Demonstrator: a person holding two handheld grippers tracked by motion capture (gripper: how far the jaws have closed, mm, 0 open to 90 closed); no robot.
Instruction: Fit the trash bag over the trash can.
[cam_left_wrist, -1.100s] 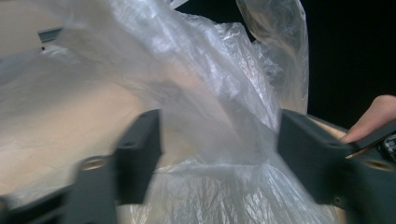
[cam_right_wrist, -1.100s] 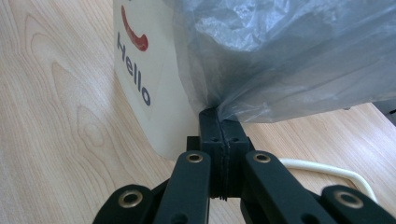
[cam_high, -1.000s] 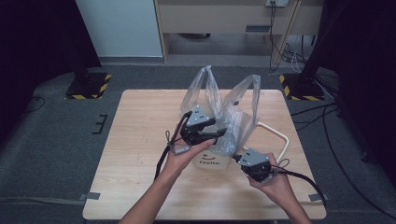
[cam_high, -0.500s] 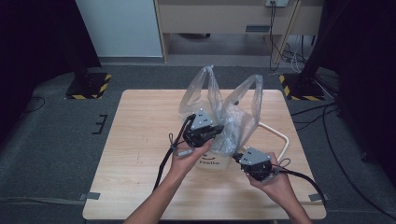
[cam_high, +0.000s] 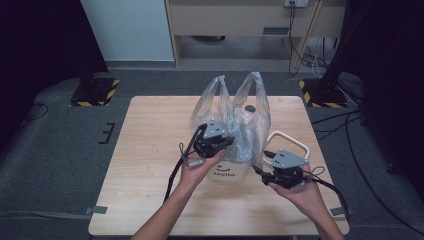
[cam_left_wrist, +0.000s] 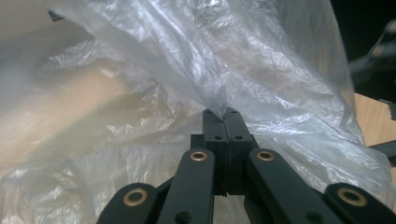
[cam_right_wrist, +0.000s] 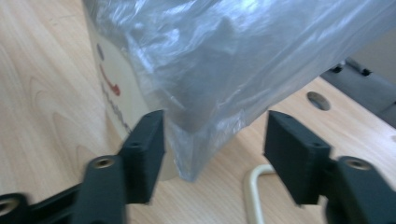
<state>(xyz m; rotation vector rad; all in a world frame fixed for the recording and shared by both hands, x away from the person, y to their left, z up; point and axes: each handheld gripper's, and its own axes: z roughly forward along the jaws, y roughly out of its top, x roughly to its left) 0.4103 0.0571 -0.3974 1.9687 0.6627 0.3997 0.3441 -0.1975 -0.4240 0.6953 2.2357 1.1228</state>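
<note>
Jaws of the left gripper (cam_left_wrist: 223, 114) are pinching the bag (cam_high: 235, 125); right gripper (cam_right_wrist: 215, 144) jaws, just opening, are straddling its corner, needing a regrip.

Left tongs (cam_left_wrist: 225, 114): black body, brass-ringed pivots, grey three-cornered top plate, black trailing cable
Right tongs (cam_right_wrist: 212, 140): black blocky pads, grey top plate, black cable
Forearms: bare, no sleeves
</note>
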